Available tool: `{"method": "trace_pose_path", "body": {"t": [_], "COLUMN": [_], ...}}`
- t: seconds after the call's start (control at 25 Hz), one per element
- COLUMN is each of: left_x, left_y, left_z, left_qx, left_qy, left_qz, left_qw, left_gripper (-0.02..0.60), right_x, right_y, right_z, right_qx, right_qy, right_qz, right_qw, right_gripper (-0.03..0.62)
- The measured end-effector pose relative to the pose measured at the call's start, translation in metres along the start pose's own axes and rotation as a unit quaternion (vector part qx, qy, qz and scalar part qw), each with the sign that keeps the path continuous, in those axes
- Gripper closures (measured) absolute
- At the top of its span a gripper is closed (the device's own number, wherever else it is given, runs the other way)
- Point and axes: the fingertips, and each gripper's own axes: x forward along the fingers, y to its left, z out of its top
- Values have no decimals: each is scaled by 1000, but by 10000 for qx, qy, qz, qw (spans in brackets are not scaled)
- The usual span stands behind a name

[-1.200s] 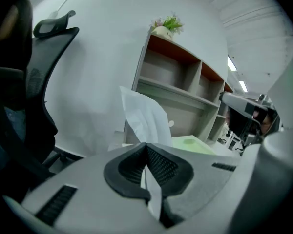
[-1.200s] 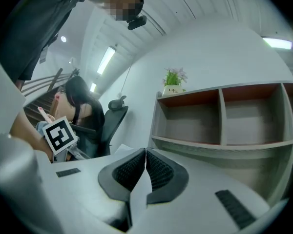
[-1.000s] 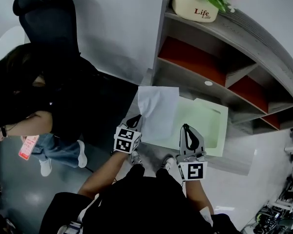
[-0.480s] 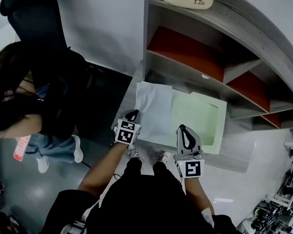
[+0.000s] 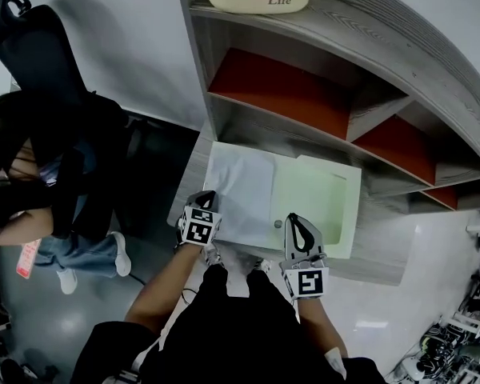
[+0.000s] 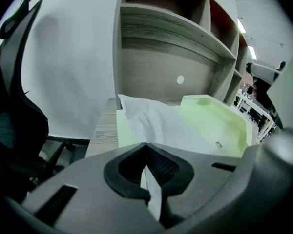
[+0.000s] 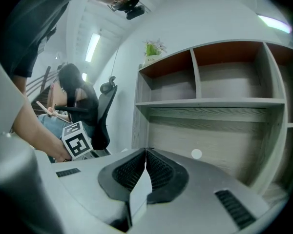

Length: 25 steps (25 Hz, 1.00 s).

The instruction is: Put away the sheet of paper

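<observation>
The job looks nearly done. The white sheet of paper lies a bit crumpled on the nine o'clock half of a flat pale green plastic folder. The folder is already in at the bottom board of the grey wooden shelf unit with red backs, at twelve o'clock from the person. Its far edge is tucked under the shelf above. I cannot tell if it is lying on the board or just over it. What I think is left is to set it down flat, push it in if needed, and let go.

Both arms reach out from six o'clock toward twelve. The left gripper is squeezed tight on the near edge at the seven o'clock corner; a thin white strip with a bit of green shows between its jaws, so I think it pinches the paper and the folder together. It tips down at the folder. The right gripper is clamped on the folder's near edge at about five o'clock, with a thin pale strip between its jaws; it points nearly level, straight into the shelves.
</observation>
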Motion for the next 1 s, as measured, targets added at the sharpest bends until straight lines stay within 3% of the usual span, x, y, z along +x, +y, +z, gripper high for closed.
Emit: {"method": "trace_pose_path", "body": {"t": [0.56,1.0], "left_x": [19,38], "left_y": [-25,-65], "left_z": [8,10], "left_qx": [37,-153], "left_qy": [177,318], "left_qz": [-17,-167], "left_qw": [9998,9992], "left_gripper": [574,574], "right_x": [-12,-14], "right_y": [-32,-55], "right_z": [-8,-16], "right_qx": [31,72], "right_qy": [18,26], "right_qz": [-26,-1], "right_qw": [10000,10000], "right_gripper": [569,571]}}
